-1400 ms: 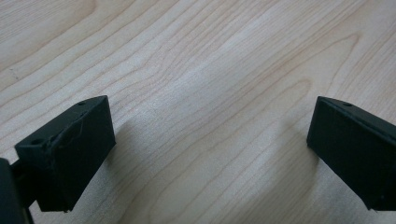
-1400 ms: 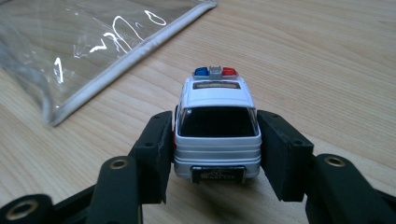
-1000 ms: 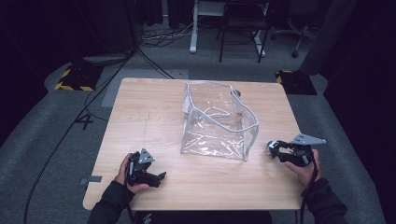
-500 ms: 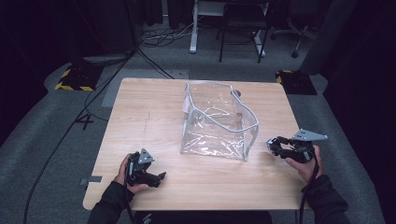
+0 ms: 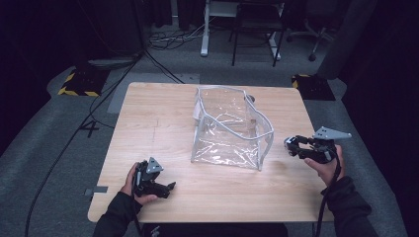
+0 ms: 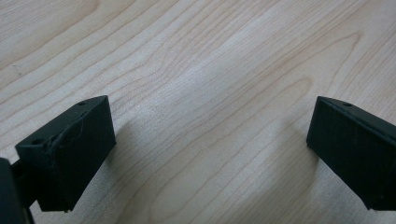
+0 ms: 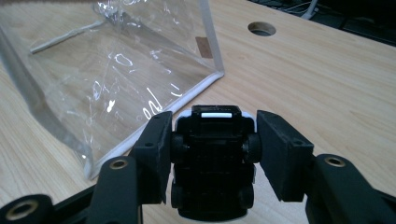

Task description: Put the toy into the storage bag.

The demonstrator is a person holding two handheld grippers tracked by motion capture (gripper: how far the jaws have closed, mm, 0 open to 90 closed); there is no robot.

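a dim room with grey carpet (image 5: 59, 148), a wooden table (image 5: 153, 123) (light-grained), a white desk (image 5: 232, 19) behind.

table (image 5: 163, 128): pale matt wood grain | bag (image 5: 230, 131): clear glossy plastic | toy car (image 7: 213, 158): black plastic

A pale figure "4" (image 5: 92, 129) on the grey floor left of the table (image 5: 148, 113).
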